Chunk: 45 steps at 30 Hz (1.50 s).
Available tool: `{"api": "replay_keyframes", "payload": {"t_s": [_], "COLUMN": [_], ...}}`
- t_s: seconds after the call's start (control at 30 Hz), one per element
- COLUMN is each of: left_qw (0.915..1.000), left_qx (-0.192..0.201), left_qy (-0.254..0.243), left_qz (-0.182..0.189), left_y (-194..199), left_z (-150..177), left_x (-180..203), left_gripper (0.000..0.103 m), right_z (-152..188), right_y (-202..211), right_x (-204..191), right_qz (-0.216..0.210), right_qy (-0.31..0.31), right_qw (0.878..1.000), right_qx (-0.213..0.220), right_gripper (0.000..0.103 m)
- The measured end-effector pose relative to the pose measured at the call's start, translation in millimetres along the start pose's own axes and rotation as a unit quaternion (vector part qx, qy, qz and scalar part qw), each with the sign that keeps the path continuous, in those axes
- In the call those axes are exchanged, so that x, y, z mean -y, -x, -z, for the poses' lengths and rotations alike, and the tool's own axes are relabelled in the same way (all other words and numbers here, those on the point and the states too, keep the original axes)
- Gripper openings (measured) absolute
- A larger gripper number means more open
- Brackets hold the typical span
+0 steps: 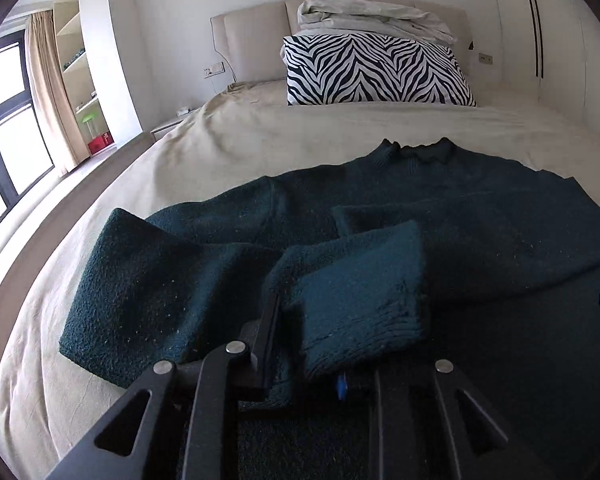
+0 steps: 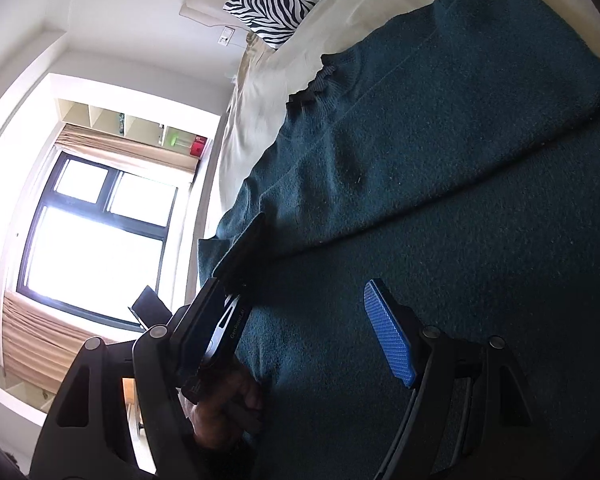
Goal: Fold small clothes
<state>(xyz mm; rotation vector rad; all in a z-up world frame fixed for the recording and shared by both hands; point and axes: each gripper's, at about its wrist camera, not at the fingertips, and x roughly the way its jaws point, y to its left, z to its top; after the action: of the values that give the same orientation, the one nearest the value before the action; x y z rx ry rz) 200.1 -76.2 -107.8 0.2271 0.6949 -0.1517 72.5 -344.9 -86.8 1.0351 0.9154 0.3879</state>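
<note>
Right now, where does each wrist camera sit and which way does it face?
Left wrist: on the left gripper, upright, facing up the bed to the zebra pillow; a sweater cuff lies at its fingers.
Right wrist: on the right gripper, rolled sideways, facing the window; open fingers and a hand show.
Shared: sweater, zebra pillow, bed.

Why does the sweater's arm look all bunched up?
The green sweater lies flat on the bed, but its sleeve is doubled back in a lumpy fold, cuff sitting between the left tool's fingers. It isn't folded neatly yet.
</note>
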Motion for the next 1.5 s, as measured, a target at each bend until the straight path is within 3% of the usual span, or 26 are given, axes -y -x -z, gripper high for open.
{"api": "replay_keyframes", "payload": {"t_s": [0.2,0.4,0.43,0.5,0.53,0.6,0.63,0.9,1.07,1.17,1.37,1.5], "left_qw": [0.9998,0.9993,0.9991,0.9983,0.9977,0.9956,0.9939,0.9749,0.9643,0.9564,0.9261,0.9294], "left_qx": [0.012,0.022,0.023,0.027,0.03,0.041,0.049,0.109,0.121,0.104,0.074,0.074], "left_qy": [-0.014,0.026,0.033,0.046,0.053,0.071,0.083,0.163,0.205,0.245,0.345,0.336], "left_qz": [-0.01,0.012,0.016,0.024,0.03,0.045,0.054,0.104,0.115,0.119,0.134,0.133], "left_y": [8.9,11.8,11.9,13.9,15.6,20.3,23.7,48.3,52.0,41.4,18.6,17.2], "left_z": [10.3,10.7,10.9,11.8,12.4,13.4,14.6,25.0,31.3,35.6,54.2,53.8], "left_x": [3.0,-14.1,-16.6,-21.7,-24.7,-32.2,-36.8,-70.2,-87.1,-102.1,-135.2,-131.8], "left_gripper": [0.04,0.045,0.045,0.053,0.057,0.07,0.072,0.08,0.08,0.08,0.078,0.077], "right_z": [-27.0,-30.9,-32.1,-34.2,-34.9,-35.4,-35.1,-59.9,-99.9,-112.2,-118.4,-126.4], "right_y": [-84.9,-146.8,-152.2,-160.6,-163.2,-164.5,-163.0,-121.9,-84.2,-61.2,-19.7,-2.4], "right_x": [-19.0,-32.1,-35.5,-42.9,-45.5,-52.5,-56.8,-110.2,-73.5,-41.2,-0.4,17.6], "right_qz": [-0.025,-0.016,-0.014,-0.008,-0.001,0.022,0.032,0.084,0.158,0.182,0.205,0.218], "right_qy": [-0.046,-0.062,-0.055,-0.033,-0.024,0.002,0.012,0.128,0.117,0.085,0.074,0.06], "right_qw": [0.997,0.991,0.991,0.991,0.991,0.992,0.992,0.987,0.98,0.98,0.976,0.973], "right_qx": [-0.059,-0.117,-0.119,-0.128,-0.13,-0.125,-0.122,-0.05,-0.018,-0.004,0.024,0.041], "right_gripper": [0.072,0.07,0.065,0.043,0.026,0.015,0.008,0.007,0.007,0.007,0.007,0.007]}}
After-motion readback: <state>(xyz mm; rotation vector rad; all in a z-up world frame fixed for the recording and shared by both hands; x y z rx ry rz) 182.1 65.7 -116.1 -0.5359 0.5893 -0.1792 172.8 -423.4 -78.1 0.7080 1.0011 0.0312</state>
